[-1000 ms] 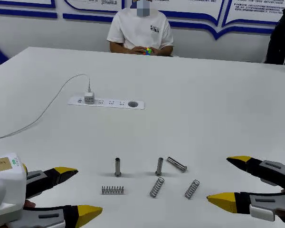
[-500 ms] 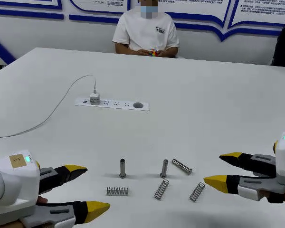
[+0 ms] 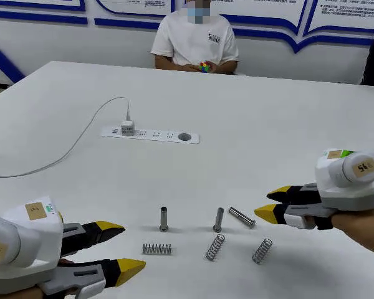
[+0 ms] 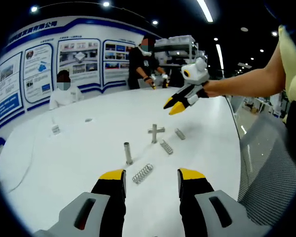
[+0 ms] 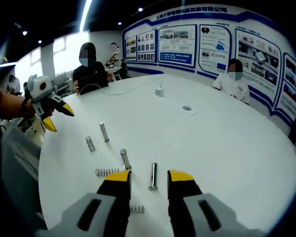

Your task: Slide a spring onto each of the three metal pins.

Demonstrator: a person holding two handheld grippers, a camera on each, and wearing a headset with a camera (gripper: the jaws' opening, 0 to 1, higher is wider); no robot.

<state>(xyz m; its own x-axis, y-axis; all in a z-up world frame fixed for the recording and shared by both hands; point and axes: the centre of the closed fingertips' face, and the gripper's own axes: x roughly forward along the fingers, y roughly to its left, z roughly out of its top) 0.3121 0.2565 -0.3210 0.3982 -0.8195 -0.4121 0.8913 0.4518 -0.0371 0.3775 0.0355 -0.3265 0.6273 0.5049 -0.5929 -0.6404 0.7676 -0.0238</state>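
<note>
We see an evenly bright room. A ceiling strip light (image 4: 207, 10) glares white at one o'clock in the left gripper view, and another at eleven o'clock in the right gripper view. The white table (image 3: 287, 118) has a mild sheen, with only faint, short shadows under the pins (image 3: 164, 219). The head view is sharp. Both gripper views bow straight lines toward their edges, where the wall posters (image 5: 214, 47) look soft.

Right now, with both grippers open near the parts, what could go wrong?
The lying pin sits just ahead of the right gripper; a nudge could roll it away. The two upright pins stand free, so brushing them may topple them. The loose springs could skid or flick when pinched.
</note>
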